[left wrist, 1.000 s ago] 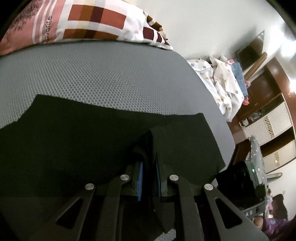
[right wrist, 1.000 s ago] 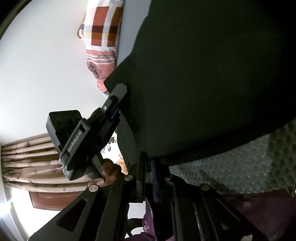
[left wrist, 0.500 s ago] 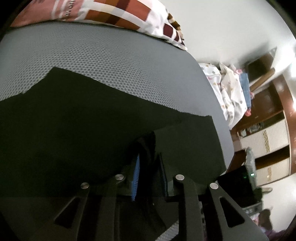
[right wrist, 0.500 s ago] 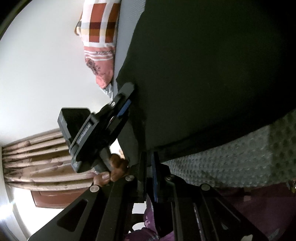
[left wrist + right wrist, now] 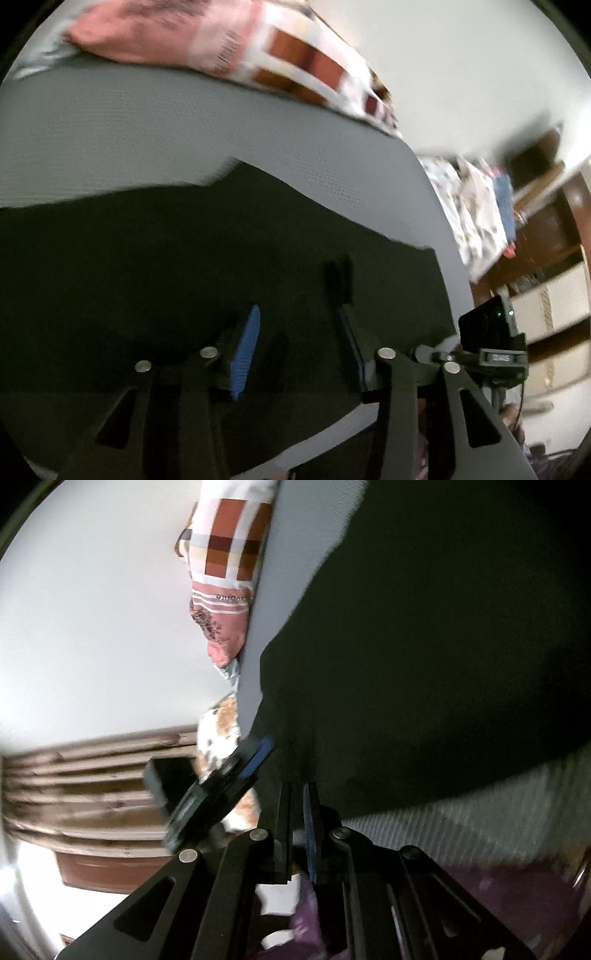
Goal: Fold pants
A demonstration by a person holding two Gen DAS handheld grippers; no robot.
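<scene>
Two tools — left tool (image 5: 295, 332) just let go, jaws apart; right tool (image 5: 297, 812) still pinches the pants (image 5: 184, 266); fold laid on bed (image 5: 147, 140).

the left gripper (image 5: 299, 332) hung with its jaws spread wide over the black pants (image 5: 184, 266), which lay flat on the grey mattress (image 5: 147, 133) below a checked pillow (image 5: 229, 48).

Pants (image 5: 184, 266) flat on the mattress (image 5: 129, 140), pillow (image 5: 221, 44) behind them at the far edge

L tool (image 5: 299, 325) agape, R tool (image 5: 299, 808) nearly closed
</scene>
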